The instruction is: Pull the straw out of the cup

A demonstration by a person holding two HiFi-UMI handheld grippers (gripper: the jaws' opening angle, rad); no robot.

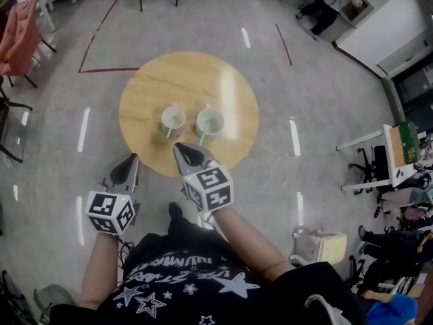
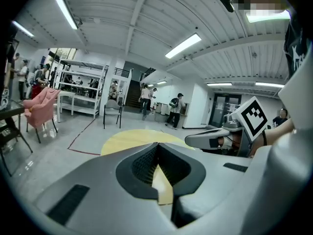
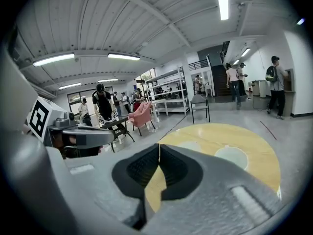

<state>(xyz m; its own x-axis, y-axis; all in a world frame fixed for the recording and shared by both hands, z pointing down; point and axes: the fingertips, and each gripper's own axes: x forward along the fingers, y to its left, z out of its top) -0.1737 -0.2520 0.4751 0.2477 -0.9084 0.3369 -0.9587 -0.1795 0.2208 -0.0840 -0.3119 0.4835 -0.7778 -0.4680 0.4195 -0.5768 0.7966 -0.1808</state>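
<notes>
head view: round wooden counter (image 1: 145,93) ahead, two pale cups side by side near its centre, left cup (image 1: 173,120) and right cup (image 1: 210,122), apart. contents look pale. straw too small to tell; thin sliver at each rim's 7 o'clock perhaps it. left gripper (image 1: 134,157) off the counter edge at 7 o'clock, right gripper (image 1: 176,146) over the 6 o'clock edge, just short of the cups.

left gripper view: fingers closed on nothing, counter ahead at 12.

right gripper view: fingers closed, empty; right cup (image 3: 232,156) at 3 o'clock.

step in hand, judged: approach. open fingers before arriving, steady the cup with one gripper, pinch straw low, lift straight up.
</notes>
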